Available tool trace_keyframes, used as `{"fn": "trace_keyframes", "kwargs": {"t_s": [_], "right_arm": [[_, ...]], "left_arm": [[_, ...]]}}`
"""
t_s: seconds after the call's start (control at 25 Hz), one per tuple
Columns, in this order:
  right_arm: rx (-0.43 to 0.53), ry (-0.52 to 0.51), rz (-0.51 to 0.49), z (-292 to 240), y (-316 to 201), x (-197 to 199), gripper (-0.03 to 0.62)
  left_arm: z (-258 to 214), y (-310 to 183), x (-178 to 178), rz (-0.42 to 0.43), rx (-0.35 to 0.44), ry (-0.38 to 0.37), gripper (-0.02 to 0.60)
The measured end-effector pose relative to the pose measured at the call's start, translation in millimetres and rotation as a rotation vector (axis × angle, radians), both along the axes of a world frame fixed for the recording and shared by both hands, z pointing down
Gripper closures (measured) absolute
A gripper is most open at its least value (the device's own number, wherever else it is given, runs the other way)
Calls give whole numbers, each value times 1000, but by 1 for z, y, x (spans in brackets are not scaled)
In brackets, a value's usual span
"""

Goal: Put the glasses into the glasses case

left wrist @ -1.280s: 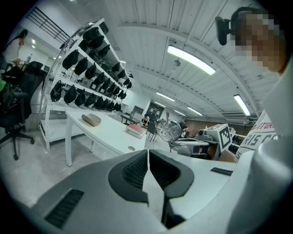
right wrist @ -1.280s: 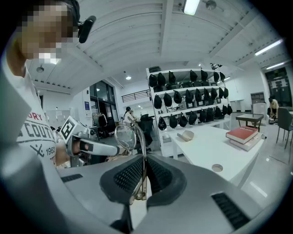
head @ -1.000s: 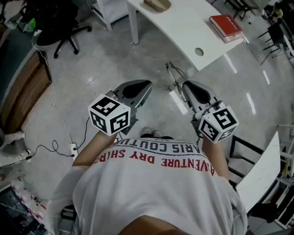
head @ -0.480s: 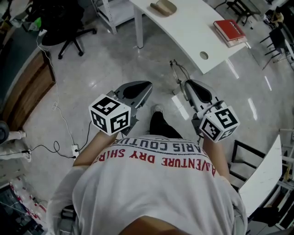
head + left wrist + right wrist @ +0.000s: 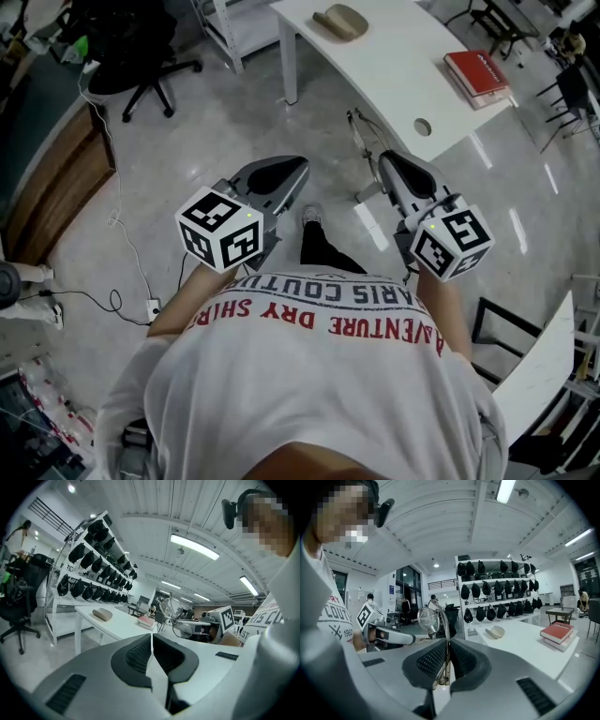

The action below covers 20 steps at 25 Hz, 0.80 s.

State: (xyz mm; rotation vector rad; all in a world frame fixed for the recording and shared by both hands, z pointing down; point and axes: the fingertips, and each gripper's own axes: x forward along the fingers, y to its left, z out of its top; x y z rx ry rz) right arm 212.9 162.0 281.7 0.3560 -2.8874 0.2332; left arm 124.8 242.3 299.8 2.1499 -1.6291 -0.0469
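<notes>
The wire-framed glasses (image 5: 362, 141) stick out from my right gripper (image 5: 382, 161), which is shut on one temple. In the right gripper view the round lens (image 5: 428, 620) stands just above the closed pads (image 5: 436, 658). The tan glasses case (image 5: 339, 21) lies closed on the white table (image 5: 394, 66) ahead; it also shows as a small case (image 5: 496, 632) and as a case (image 5: 102, 614) in the gripper views. My left gripper (image 5: 300, 169) is level with the right one over the floor. Its jaws (image 5: 151, 638) are shut with nothing between them.
A red book (image 5: 480, 77) lies on the table's right part, near a round cable hole (image 5: 423, 126). A black office chair (image 5: 131, 42) stands at the far left, with cables (image 5: 112, 225) on the floor. Racks of dark helmets (image 5: 497, 602) line the wall behind the table. The person's shoe (image 5: 312, 217) is on the floor.
Both grippers and the person have moved forward towards the white table, which now sits closer. One foot has stepped forward. The glasses stay gripped in the right gripper.
</notes>
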Motion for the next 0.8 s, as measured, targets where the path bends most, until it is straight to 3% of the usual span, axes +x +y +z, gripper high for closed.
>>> {"fn": "trace_keyframes", "kwargs": {"t_s": [0.44, 0.8], "right_arm": [[-25, 20, -33, 1, -78, -56, 559], [-16, 37, -62, 6, -158, -116, 559]], "left_arm": [[-2, -76, -51, -18, -31, 9, 546], [0, -158, -116, -60, -16, 13, 546]]}}
